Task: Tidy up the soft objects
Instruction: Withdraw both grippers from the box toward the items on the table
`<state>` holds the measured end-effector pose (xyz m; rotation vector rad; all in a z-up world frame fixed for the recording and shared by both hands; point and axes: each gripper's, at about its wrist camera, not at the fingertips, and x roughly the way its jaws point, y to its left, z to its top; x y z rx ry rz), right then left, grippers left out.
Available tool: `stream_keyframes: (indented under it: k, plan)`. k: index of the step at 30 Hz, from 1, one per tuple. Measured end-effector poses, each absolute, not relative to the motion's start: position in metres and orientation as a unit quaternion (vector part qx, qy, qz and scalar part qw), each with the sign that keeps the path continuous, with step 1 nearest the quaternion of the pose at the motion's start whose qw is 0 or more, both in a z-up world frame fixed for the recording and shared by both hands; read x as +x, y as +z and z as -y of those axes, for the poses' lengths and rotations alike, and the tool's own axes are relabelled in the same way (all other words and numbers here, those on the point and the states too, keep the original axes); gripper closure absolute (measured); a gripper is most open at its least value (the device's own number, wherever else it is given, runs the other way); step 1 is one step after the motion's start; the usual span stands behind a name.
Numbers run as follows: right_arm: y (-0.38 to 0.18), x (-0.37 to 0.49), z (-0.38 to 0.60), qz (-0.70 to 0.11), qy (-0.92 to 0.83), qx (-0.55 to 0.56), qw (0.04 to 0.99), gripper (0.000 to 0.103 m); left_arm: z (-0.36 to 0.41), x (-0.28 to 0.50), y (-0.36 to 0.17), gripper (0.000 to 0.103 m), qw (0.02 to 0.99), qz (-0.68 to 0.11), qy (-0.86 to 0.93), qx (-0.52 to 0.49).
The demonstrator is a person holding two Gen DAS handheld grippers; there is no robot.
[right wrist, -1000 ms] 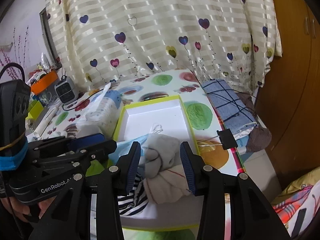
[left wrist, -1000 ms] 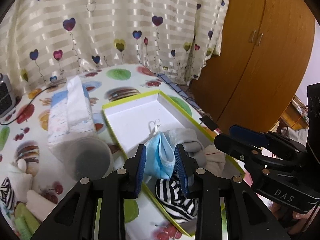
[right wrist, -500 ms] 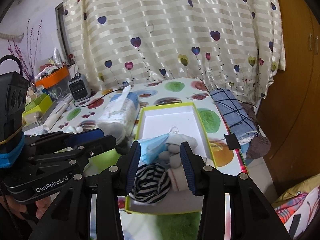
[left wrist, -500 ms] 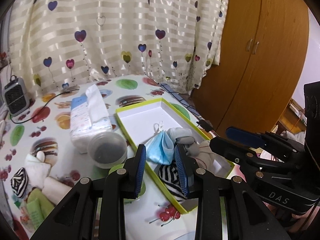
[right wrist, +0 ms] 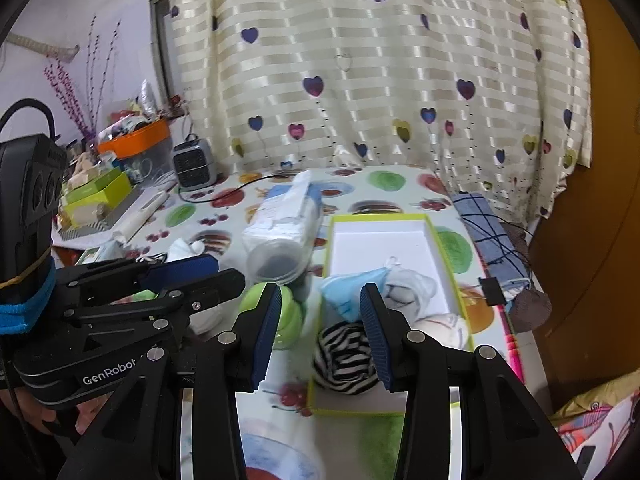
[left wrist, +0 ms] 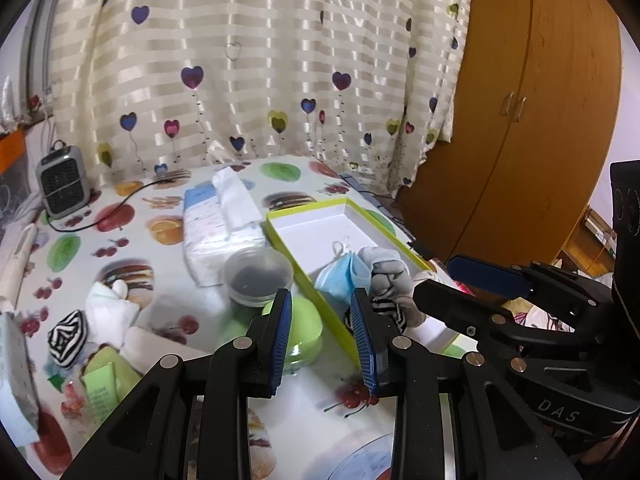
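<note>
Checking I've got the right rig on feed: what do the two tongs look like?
Both are black plastic frames with silver rivets and ribbed blue pads. The left tongs carry white "GenRobot" lettering, a black cable and a blue band round the camera block in the right wrist view. The right tongs show "DAS" in the left wrist view.

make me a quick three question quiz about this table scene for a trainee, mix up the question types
1. True or false: the blue face mask lies inside the green-rimmed box.
2. Which lies outside the box? A) grey sock B) white sock C) face mask
3. Fill in: neither the left gripper nor the right gripper holds ____.

Key: 1 true; 2 B; 3 anything, both are open.
</note>
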<state>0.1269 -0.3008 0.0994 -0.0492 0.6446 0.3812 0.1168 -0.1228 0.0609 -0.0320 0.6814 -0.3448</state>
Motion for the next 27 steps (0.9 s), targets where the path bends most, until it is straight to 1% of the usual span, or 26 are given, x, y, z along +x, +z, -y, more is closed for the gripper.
stream_keyframes:
  k: [27]
  plan:
    - [0.094,0.104,0.247,-0.31,0.264,-0.043,0.912,0.06,0.04,0.086,0.038,0.073,0.933,-0.343,-0.088,-0.058]
